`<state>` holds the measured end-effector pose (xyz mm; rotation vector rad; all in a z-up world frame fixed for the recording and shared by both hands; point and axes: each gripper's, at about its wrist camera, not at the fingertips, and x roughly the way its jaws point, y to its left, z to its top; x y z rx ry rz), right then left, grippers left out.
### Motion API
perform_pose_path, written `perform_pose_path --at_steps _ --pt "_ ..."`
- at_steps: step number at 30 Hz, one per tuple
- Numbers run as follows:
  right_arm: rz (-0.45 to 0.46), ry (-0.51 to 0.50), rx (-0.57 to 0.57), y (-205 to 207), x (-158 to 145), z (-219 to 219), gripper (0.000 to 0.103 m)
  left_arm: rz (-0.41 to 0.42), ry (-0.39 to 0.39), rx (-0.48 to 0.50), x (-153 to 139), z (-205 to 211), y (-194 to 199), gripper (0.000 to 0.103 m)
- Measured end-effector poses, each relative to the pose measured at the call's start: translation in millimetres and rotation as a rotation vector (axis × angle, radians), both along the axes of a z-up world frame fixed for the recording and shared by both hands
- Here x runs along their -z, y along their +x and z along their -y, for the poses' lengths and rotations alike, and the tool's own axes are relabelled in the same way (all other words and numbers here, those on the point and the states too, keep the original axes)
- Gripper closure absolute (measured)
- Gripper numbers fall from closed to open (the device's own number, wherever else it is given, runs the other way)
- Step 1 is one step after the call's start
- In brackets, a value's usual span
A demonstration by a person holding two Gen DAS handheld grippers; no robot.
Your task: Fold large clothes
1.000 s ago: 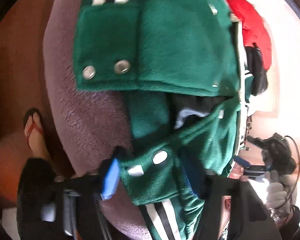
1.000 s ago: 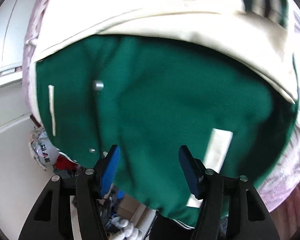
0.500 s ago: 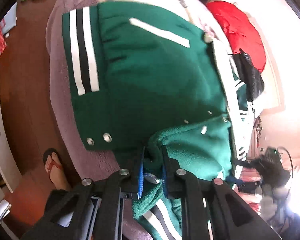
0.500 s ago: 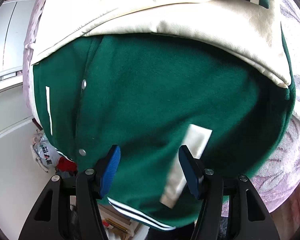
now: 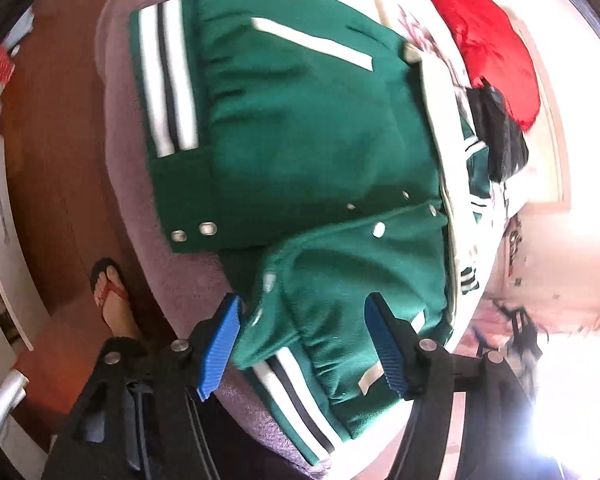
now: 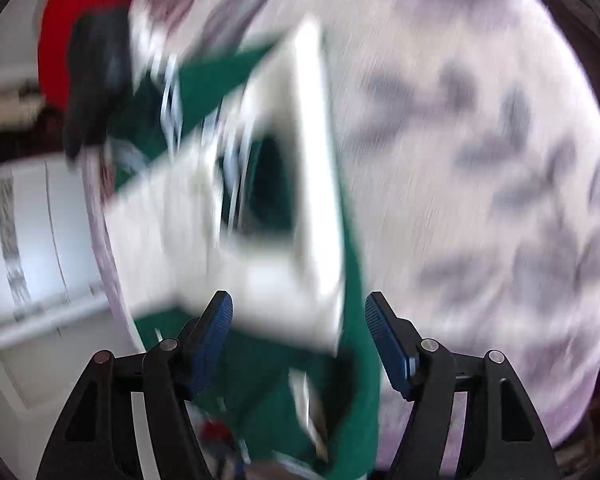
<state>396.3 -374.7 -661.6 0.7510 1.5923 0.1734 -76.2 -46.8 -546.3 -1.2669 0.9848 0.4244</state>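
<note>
A green varsity jacket (image 5: pixel 300 128) with cream sleeves and striped white-and-black hems lies on a mauve bedspread (image 5: pixel 128 200), its snap front partly folded over. My left gripper (image 5: pixel 304 344) hovers over the jacket's near front panel. Its jaws are opening, and the blue pads (image 5: pixel 220 344) stand apart from the cloth without pressing it. The right wrist view is heavily blurred. There my right gripper (image 6: pixel 300 336) hangs over a cream sleeve (image 6: pixel 220 240) and the jacket's green edge (image 6: pixel 352 280). Its jaws are opening too, with nothing gripped between them.
A red garment (image 5: pixel 492 48) and a black one (image 5: pixel 500 136) lie at the bed's far side. A person's foot in a flip-flop (image 5: pixel 112 300) stands on the wooden floor (image 5: pixel 60 160) beside the bed. White cabinet doors (image 6: pixel 32 240) are on the left of the right wrist view.
My left gripper let go of the green front edge it pinched, then opened and rose. My right gripper swung quickly sideways from over the green panel to the cream sleeves and patterned bedspread.
</note>
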Motion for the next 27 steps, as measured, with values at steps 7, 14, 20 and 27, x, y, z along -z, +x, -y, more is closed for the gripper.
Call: perform_pose_path --at_steps 7,14,20,27 --pt "0.001 0.256 0.195 100.4 89.5 41.4 0.032 0.017 0.052 0.169 13.5 36.9 87.4 0.042" --pt "0.068 0.145 0.009 121.6 91.3 -20.4 0.093 -0.115 0.181 0.355 57.7 78.0 156.6 0.040" --pt "0.017 0.114 -0.025 126.4 97.6 -9.4 0.090 -0.019 0.125 0.302 69.4 74.1 163.6 0.000" --pt "-0.033 0.221 0.003 86.9 54.3 28.8 0.041 -0.077 0.089 0.214 68.1 68.3 169.6 0.000"
